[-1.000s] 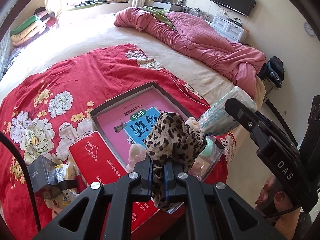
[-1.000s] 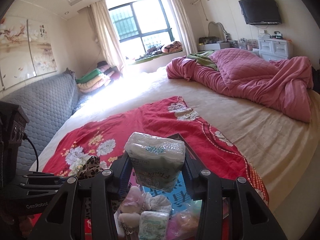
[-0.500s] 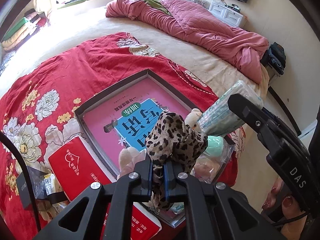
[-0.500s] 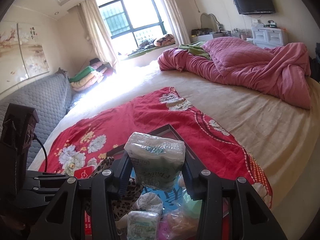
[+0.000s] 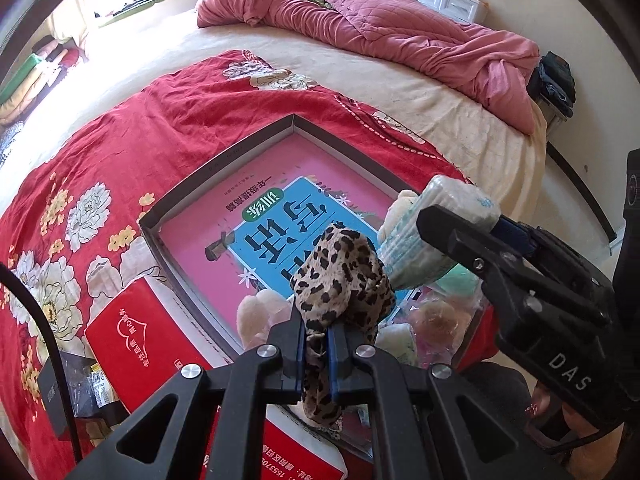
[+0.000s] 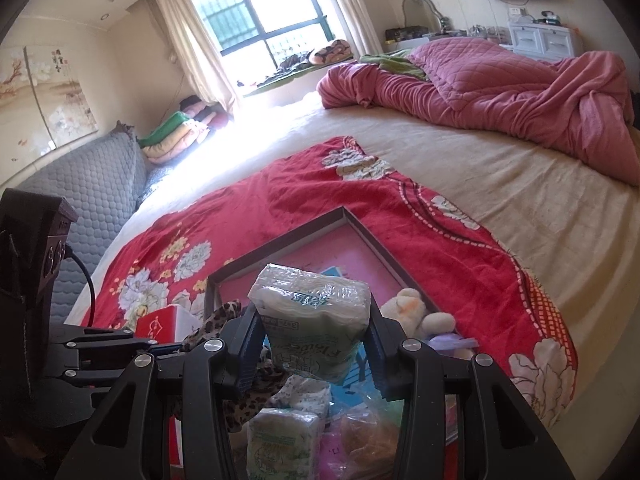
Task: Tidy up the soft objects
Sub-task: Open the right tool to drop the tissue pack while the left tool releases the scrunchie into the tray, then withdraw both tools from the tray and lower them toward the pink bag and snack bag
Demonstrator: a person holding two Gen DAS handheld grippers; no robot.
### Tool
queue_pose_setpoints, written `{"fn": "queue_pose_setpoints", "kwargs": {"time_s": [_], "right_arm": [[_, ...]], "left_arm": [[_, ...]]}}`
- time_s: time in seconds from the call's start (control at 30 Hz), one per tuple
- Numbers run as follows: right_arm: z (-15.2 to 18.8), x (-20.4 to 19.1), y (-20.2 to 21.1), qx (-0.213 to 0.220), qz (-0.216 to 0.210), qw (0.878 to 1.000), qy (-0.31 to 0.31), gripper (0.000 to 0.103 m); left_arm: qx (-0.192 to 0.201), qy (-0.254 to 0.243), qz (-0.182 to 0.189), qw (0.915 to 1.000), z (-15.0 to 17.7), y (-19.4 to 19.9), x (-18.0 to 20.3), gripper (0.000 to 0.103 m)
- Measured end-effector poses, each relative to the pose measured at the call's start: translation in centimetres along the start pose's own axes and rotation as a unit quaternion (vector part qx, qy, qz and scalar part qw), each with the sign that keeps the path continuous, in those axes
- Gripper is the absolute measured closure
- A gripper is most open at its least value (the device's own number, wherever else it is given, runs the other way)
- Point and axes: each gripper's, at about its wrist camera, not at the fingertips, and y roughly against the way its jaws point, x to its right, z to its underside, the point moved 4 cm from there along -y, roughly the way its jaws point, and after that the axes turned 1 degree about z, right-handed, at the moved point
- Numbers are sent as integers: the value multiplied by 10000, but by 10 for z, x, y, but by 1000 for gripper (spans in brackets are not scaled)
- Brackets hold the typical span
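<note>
Both grippers have carried their loads forward over the past second, so the shallow box [image 5: 224, 160] with its pink-and-blue printed bottom now sits closer and fills more of each view. The left gripper [image 5: 318, 336] is pinched nearly closed on a leopard-print cloth [image 5: 344, 276], which bunches above the fingers and hangs below them. The right gripper [image 6: 316, 344] stands wide, clamped on the sides of a plastic-wrapped tissue pack [image 6: 312, 320], held over the box's near end. Beneath them lie a cream plush toy [image 6: 416, 312] and more wrapped packs [image 6: 280, 440]. My guess is both items are close to being set down in the box on the red floral blanket [image 5: 120, 152].
</note>
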Motion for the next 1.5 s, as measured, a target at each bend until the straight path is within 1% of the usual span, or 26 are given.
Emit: {"fn": "queue_pose_setpoints", "kwargs": {"time_s": [0.07, 0.23, 0.4, 0.5, 0.57, 0.7, 0.8, 0.87, 0.9, 1.07, 1.13, 1.2, 1.27, 1.33, 1.43, 1.5], "right_arm": [[6, 2, -7, -124, -1, 9999, -34, 56], [17, 6, -18, -352, 247, 9990, 102, 55], [23, 15, -22, -482, 313, 9983, -44, 54], [22, 17, -21, -488, 352, 9981, -96, 48], [21, 17, -18, -468, 376, 9981, -104, 43], [17, 22, -12, -372, 391, 9983, -240, 39], [11, 23, -3, -221, 473, 9984, -236, 36], [6, 21, 4, -123, 523, 9984, -180, 34], [3, 20, 8, -69, 525, 9985, -158, 34], [-13, 11, 29, 279, 508, 9983, -84, 33], [-19, 7, 37, 404, 496, 9979, -54, 32], [-24, 3, 45, 510, 474, 9976, 0, 32], [-29, 0, 51, 585, 486, 9971, 58, 32], [-33, -4, 56, 628, 481, 9968, 104, 32], [-37, -11, 63, 738, 412, 9962, 191, 32], [-39, -20, 68, 793, 283, 9961, 280, 30]], "left_arm": [[-51, -47, -29, 10000, 2, -4, 1, 94], [-161, -80, 0, 9998, 4, -13, 4, 94], [-218, -80, 47, 9997, 6, -18, 7, 94], [-265, -25, 49, 9996, 8, -21, 6, 94], [-264, 23, 60, 9996, 9, -21, 4, 91], [-259, 80, 114, 9996, 9, -20, 2, 84], [-266, 83, 107, 9996, 10, -19, 2, 71], [-204, 68, 110, 9997, 11, -15, 2, 57], [-176, 66, 120, 9998, 11, -13, 3, 54], [-69, 25, 61, 10000, 10, -2, 4, 51], [-150, 55, 0, 9999, 11, 0, 2, 47], [-179, 61, -97, 9998, 13, 4, 1, 47], [-190, 99, -84, 9997, 15, 9, -1, 47], [-299, 177, -33, 9994, 17, 13, -3, 47], [-102, 216, -31, 9997, 18, 30, -8, 46], [56, 325, 3, 9995, 21, 45, -15, 42]]}}
